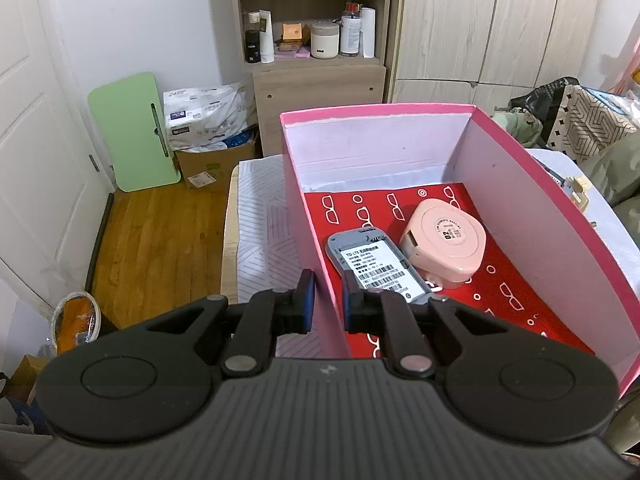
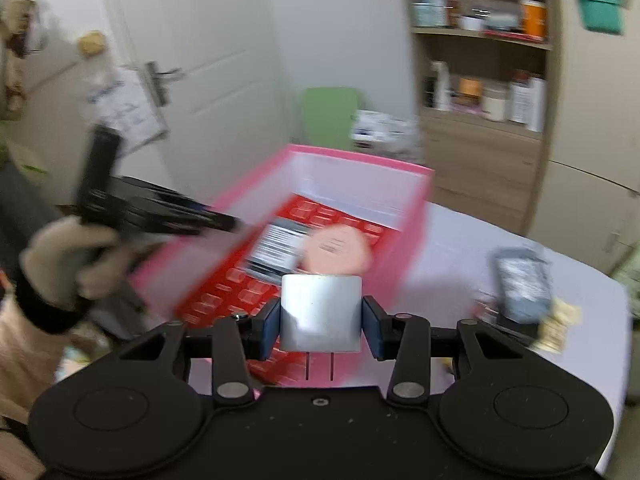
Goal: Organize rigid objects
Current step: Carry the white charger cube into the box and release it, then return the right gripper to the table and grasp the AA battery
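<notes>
left tongs [image 1: 329, 300] pinch pink box [image 1: 304, 216] wall; right tongs [image 2: 320, 322] clamp silver block [image 2: 320, 312]

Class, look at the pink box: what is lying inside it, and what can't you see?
Inside the pink box lie a grey device with a barcode label and a round pink case, on a red patterned lining. The left fingers hide the device's near end.

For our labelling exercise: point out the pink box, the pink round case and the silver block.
pink box [image 1: 560, 216], left wrist view, inner right wall.
pink round case [image 1: 448, 240], left wrist view, top face.
silver block [image 2: 321, 312], right wrist view, front face.
</notes>
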Demonstrator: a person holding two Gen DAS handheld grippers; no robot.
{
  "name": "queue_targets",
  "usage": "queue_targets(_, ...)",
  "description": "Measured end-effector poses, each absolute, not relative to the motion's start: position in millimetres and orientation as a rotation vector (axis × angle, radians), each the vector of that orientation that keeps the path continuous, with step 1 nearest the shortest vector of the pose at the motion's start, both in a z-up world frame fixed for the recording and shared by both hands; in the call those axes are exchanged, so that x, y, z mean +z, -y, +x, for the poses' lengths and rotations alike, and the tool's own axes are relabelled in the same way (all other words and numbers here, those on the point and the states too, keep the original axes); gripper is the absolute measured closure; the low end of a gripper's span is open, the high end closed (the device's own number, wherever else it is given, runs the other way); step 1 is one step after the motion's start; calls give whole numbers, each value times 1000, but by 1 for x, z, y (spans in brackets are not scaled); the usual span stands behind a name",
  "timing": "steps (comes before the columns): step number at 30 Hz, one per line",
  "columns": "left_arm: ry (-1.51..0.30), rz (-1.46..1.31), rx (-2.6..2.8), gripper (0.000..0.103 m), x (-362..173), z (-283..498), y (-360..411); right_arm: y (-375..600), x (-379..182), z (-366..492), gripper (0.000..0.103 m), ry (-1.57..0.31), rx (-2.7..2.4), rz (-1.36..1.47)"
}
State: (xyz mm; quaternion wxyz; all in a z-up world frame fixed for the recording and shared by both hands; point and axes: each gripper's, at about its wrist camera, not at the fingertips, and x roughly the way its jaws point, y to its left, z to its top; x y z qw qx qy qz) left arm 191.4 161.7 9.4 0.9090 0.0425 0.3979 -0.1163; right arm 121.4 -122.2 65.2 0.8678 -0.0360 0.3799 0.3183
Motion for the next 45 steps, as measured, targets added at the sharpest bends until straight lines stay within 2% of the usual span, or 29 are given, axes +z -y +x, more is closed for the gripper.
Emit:
queue_targets(8, -813, 66, -241, 91, 8, 190, -165, 57, 20, 179, 55, -1068, 707, -72)
queue_targets(13, -813, 62, -242, 91, 8, 190, -165, 22, -11, 196, 55, -1091, 634, -224)
queue_targets(20, -811, 70, -241, 91, 7, 189, -165, 9, -34, 225, 55, -1176, 603, -224)
queue_targets(21, -811, 69, -242, 91, 7, 189, -165, 8, -33, 227, 55, -1177, 607, -223)
queue_targets(24, -810, 64, -240, 91, 7, 189, -165, 16, -24, 226, 38, -1132, 601, -194)
queue_targets(32, -804, 74, -221, 91, 6, 189, -161, 53, 29, 182, 38, -983, 664, -113)
queue_targets(37, -798, 78, -208, 91, 5, 188, -159, 90, 51, 156, 38, -966, 623, -58)
queue_targets(45, -781, 48, -187, 91, 3, 183, -159, 162, 30, 136, 38, -1002, 396, -52)
